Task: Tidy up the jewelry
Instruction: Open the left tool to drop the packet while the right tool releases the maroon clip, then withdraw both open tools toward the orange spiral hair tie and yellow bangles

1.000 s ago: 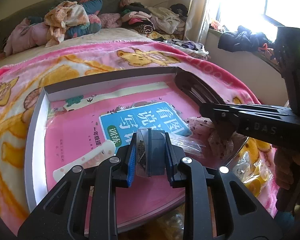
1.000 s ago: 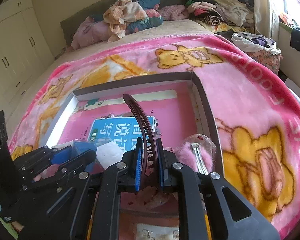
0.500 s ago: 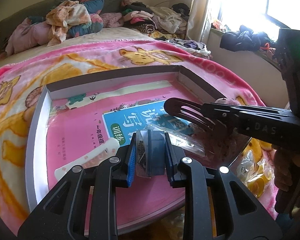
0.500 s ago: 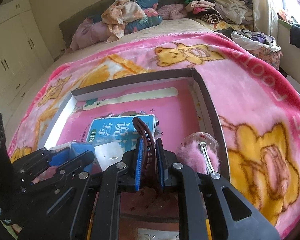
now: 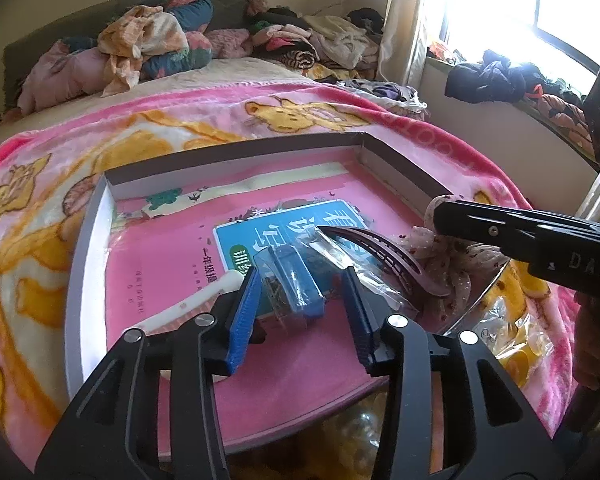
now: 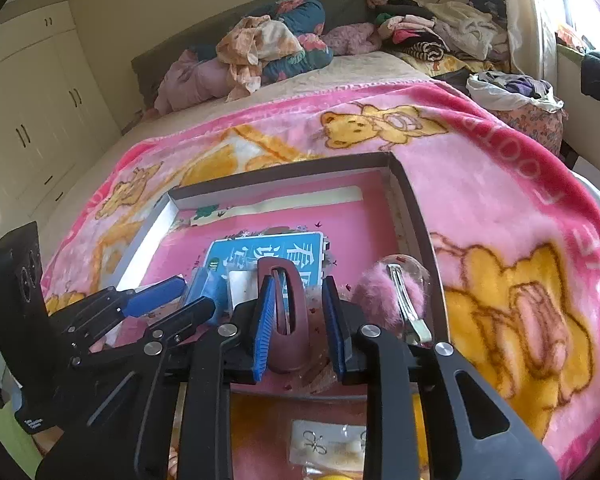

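My left tongs (image 5: 300, 312) and right tongs (image 6: 296, 320) are both opening, letting go of the small clear plastic packet (image 5: 288, 288) and the stiff, light, curved maroon hair clip (image 6: 288, 320), best pinched mid-spine, inside the shallow grey-rimmed box (image 5: 236, 156).

right gripper (image 5: 532, 240): "DAS" | booklet (image 5: 284, 236): Chinese title; unclear

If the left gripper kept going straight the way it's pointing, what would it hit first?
Most likely the small clear packet with the blue card, which lies between the opening jaws of the left gripper, pads off it. Just past it is the pink book's blue title panel in the tray; depth is hard to judge.
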